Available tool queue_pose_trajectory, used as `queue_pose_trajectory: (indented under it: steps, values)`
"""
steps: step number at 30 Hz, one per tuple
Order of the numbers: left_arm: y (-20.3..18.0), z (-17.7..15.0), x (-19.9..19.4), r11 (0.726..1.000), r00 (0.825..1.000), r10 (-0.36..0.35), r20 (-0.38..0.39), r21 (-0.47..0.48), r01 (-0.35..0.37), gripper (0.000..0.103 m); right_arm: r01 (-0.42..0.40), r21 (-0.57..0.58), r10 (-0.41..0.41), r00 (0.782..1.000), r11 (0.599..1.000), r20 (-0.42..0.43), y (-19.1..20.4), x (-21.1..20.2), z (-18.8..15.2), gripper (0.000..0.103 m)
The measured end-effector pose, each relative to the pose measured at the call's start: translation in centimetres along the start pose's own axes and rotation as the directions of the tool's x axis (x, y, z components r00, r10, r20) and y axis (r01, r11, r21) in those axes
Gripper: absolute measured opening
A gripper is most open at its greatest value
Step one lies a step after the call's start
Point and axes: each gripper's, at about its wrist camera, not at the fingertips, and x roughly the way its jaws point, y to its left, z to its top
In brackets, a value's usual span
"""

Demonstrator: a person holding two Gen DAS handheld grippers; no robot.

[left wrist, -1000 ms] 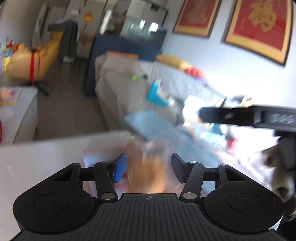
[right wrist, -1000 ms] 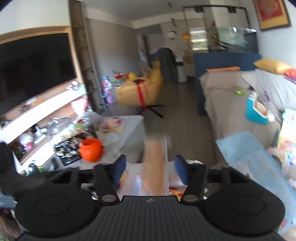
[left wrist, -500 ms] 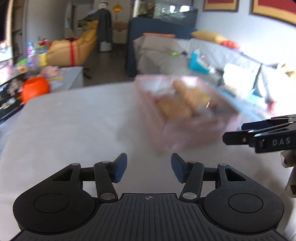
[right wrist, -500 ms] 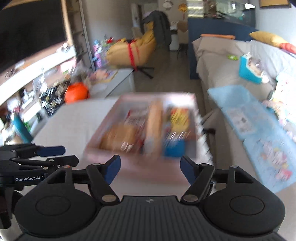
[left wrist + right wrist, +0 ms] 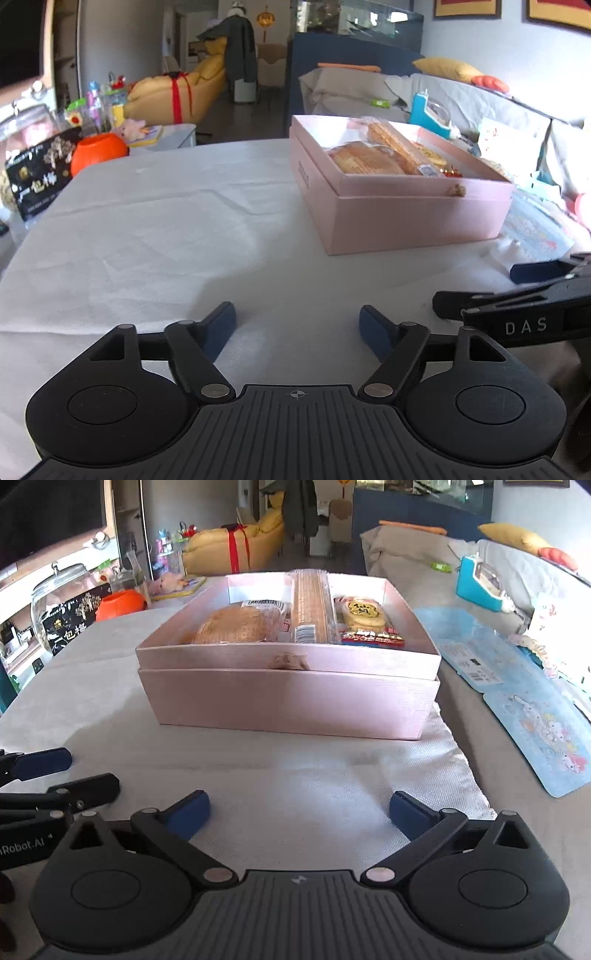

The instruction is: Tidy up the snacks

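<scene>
A pink open box [image 5: 288,698] sits on the white table and holds a wrapped bread [image 5: 236,626], a long wrapped biscuit pack [image 5: 310,605] and a small red-edged snack pack [image 5: 365,618]. The box also shows at the right in the left wrist view [image 5: 406,214]. My left gripper [image 5: 297,325] is open and empty, low over the table, left of the box. My right gripper [image 5: 299,810] is open and empty, in front of the box. Each gripper shows at the edge of the other's view.
An orange pumpkin-shaped pot [image 5: 98,151] and a black printed bag [image 5: 37,177] stand at the table's far left. A glass jar [image 5: 62,602] stands beside them. Blue cartoon-print sheets [image 5: 517,686] lie on the sofa to the right.
Both grippers pulled back from above the box and came down low in front of it. Both cameras now sit steady, with the box sharp ahead. The right jaws opened a little wider.
</scene>
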Motion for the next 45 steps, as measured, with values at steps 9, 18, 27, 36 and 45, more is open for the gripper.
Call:
queue_pose_trajectory:
  steps: [9,18,27,36,45]
  values:
    - [-0.2,-0.2,0.1,1.000,1.000,0.019,0.014,-0.008,-0.019,0.080,-0.015,-0.011,0.016,0.996,1.000,0.093,-0.6,-0.3,-1.1,0.103]
    - [-0.3,-0.2,0.1,1.000,1.000,0.024,0.015,-0.001,-0.024,0.080,-0.013,-0.004,0.013,0.995,1.000,0.095,-0.8,-0.4,-1.1,0.103]
    - [-0.3,-0.1,0.1,1.000,1.000,0.023,0.015,-0.001,-0.023,0.080,-0.013,-0.003,0.013,0.995,1.000,0.095,-0.8,-0.4,-1.1,0.103]
    - [-0.3,-0.1,0.2,1.000,1.000,0.023,0.015,-0.001,-0.023,0.080,-0.013,-0.003,0.013,0.995,1.000,0.095,-0.8,-0.4,-1.1,0.103]
    - [-0.3,-0.1,0.2,1.000,1.000,0.023,0.015,-0.001,-0.023,0.080,-0.013,-0.004,0.013,0.995,1.000,0.095,-0.8,-0.5,-1.1,0.103]
